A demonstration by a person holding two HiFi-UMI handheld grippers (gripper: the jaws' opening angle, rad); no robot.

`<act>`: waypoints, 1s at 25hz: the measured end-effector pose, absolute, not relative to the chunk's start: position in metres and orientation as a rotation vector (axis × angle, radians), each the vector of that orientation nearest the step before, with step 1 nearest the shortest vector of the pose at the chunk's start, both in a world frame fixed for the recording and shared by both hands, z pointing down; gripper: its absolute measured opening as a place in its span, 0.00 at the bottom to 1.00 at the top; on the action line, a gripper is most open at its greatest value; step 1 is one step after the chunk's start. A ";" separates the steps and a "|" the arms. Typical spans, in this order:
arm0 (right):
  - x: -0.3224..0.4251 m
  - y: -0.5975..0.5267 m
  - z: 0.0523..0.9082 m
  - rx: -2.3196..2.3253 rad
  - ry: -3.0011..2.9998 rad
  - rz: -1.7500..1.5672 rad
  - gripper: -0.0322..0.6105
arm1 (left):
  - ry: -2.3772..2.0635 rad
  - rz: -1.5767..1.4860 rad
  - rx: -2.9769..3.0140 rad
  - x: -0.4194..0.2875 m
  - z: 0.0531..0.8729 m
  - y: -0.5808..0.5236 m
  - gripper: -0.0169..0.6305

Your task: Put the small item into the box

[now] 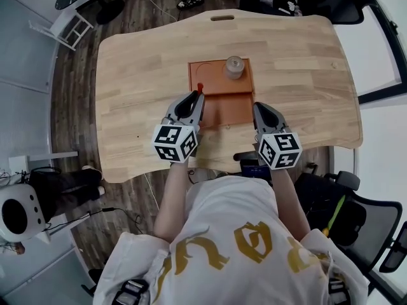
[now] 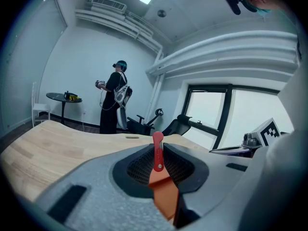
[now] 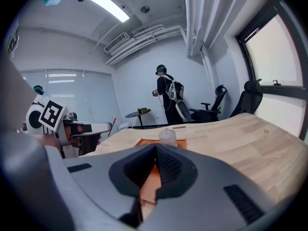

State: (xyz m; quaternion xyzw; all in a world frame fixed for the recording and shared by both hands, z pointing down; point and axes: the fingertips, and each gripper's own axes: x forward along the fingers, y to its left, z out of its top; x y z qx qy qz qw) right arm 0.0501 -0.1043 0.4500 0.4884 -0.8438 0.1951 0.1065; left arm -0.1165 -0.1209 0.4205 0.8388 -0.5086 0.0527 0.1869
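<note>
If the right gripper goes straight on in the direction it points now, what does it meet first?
Probably the orange box, whose near right part lies just before the shut right gripper. The small jar stands farther back; depth is unclear.

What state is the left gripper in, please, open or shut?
Shut: the left gripper pinches the small red item.

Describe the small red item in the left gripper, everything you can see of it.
The red item is a thin, narrow strip with a rounded top, glossy like plastic, with what looks like a small hole lower down. It stands upright, pinched between the jaws of the left gripper, its top sticking out past them. In the head view it shows over the left side of the orange box.
</note>
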 end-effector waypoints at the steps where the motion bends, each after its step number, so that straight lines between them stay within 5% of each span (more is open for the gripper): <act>1: 0.050 -0.106 0.451 1.437 -2.483 0.578 0.07 | -1.431 0.150 2.359 -0.117 0.421 -0.121 0.12; 25: 0.063 -0.107 0.495 1.409 -2.391 0.667 0.07 | -1.332 0.244 2.281 -0.106 0.479 -0.117 0.12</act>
